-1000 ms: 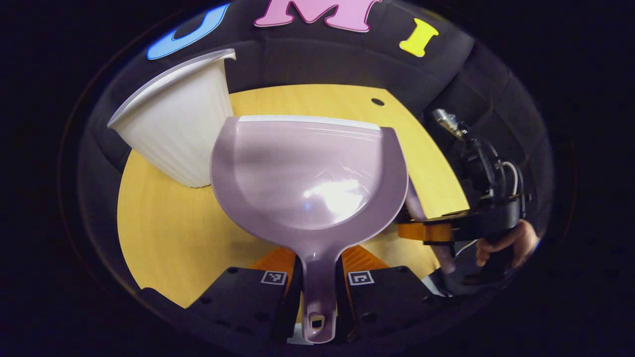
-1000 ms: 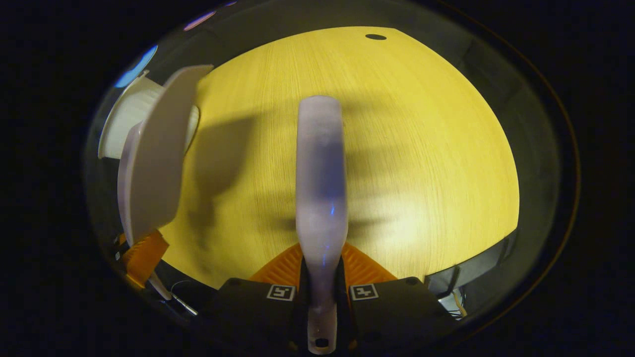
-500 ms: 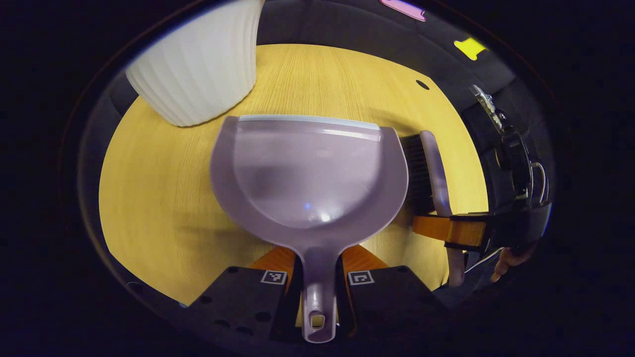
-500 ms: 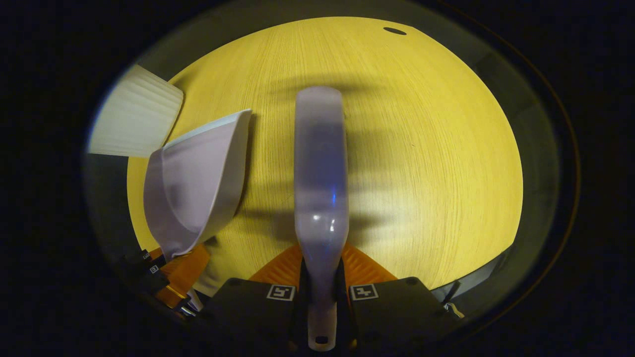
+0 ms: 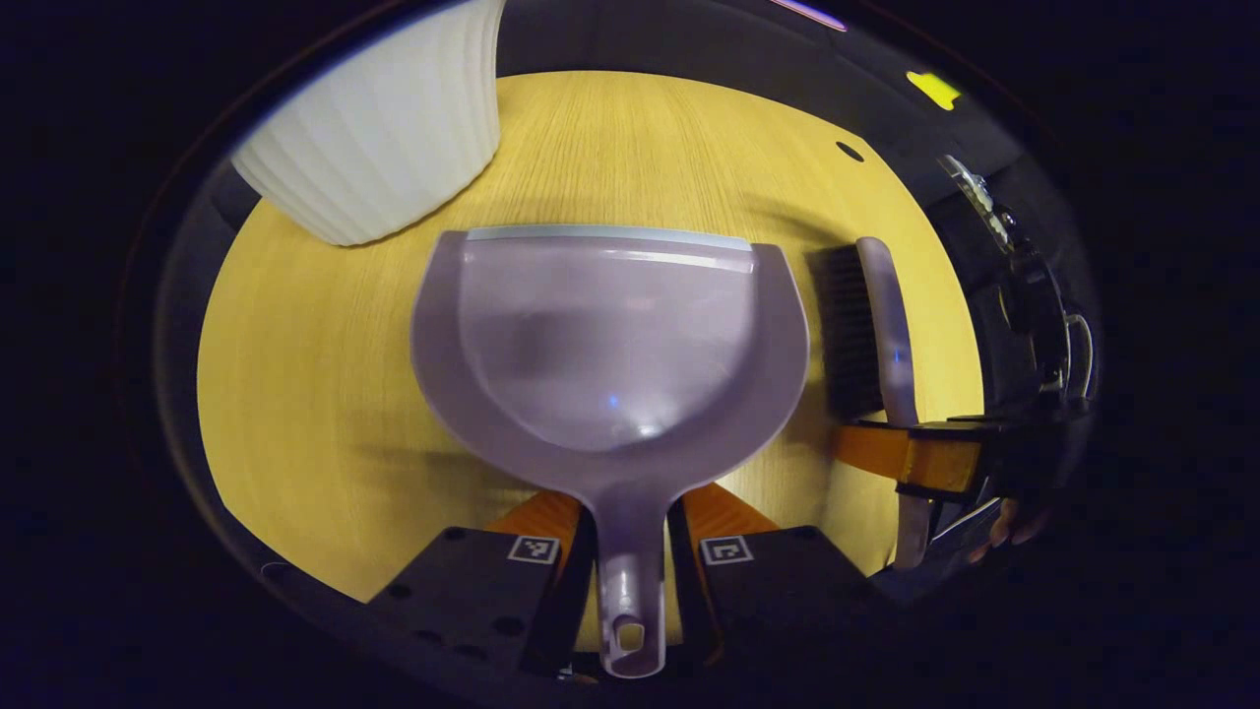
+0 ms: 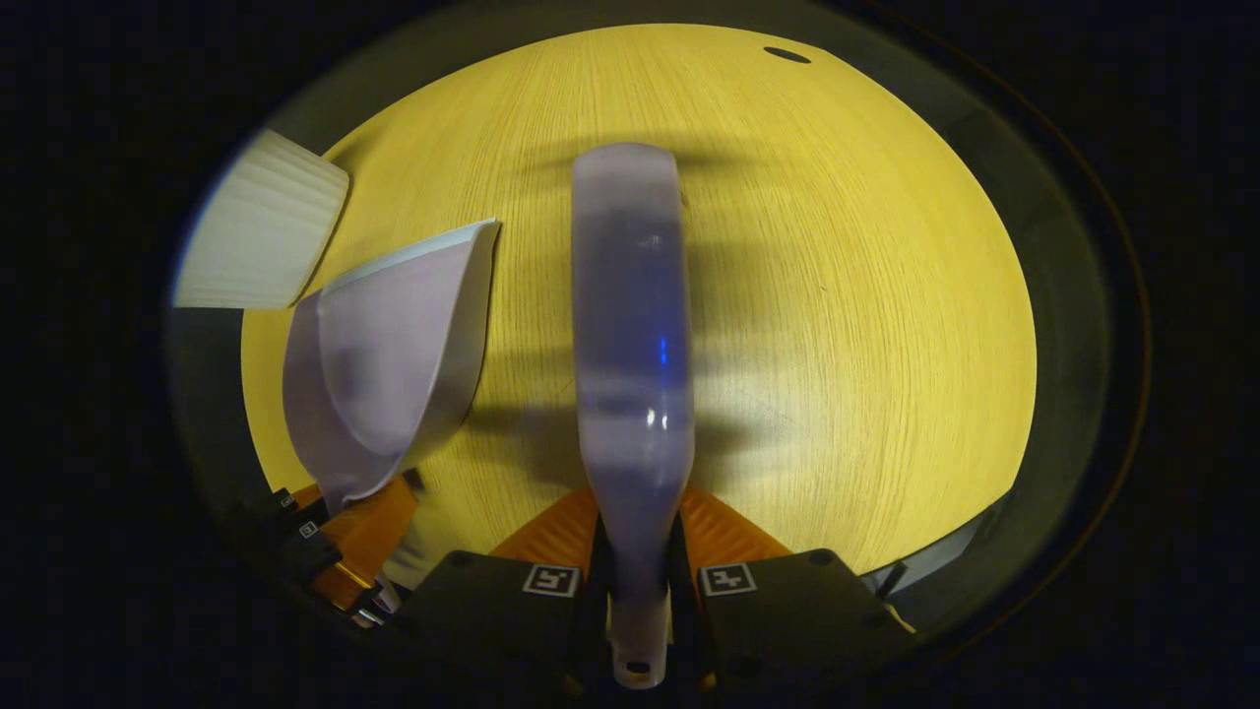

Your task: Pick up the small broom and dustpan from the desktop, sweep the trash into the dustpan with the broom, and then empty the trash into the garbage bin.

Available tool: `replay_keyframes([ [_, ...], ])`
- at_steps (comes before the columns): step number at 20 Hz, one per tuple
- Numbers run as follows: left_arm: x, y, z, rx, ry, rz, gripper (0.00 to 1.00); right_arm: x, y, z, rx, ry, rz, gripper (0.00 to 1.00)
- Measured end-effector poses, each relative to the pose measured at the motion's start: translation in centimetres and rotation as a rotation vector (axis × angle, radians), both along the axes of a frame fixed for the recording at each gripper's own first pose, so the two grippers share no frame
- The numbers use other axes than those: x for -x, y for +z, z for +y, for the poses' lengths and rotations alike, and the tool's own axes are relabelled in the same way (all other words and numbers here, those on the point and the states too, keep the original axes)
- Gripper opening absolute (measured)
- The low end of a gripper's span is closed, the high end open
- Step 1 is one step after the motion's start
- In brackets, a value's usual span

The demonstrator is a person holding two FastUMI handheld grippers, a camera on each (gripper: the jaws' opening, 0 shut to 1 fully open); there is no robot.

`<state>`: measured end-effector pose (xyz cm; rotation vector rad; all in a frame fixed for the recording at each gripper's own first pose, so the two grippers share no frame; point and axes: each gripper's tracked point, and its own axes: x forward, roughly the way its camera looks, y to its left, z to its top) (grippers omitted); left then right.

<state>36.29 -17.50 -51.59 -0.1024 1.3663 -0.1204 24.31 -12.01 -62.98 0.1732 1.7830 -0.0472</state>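
Where the desktop [image 5: 325,414] ends, black cloth hangs.

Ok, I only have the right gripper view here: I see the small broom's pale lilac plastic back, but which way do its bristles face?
Observer: In the left gripper view, the small broom turns its dark bristles toward the lilac plastic dustpan.
Operator: Is that dustpan gripped properly?
Observer: Yes, the left gripper has both fingers pressed on its handle.
Operator: Anything in it?
Observer: No trash is visible inside.
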Motion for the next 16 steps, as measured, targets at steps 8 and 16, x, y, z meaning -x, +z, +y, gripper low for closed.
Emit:
replay_keyframes([
  [8,0.9,2.6,1.2,-0.081,-0.003,-0.078,0.8,-1.2,4.2,0.2,-0.003,-0.028,-0.132,1.0],
  [16,3.8,17.5,2.0,-0.038,-0.04,-0.559,0.8,-3.4,19.6,-0.4,0.112,0.003,-0.729,0.99],
])
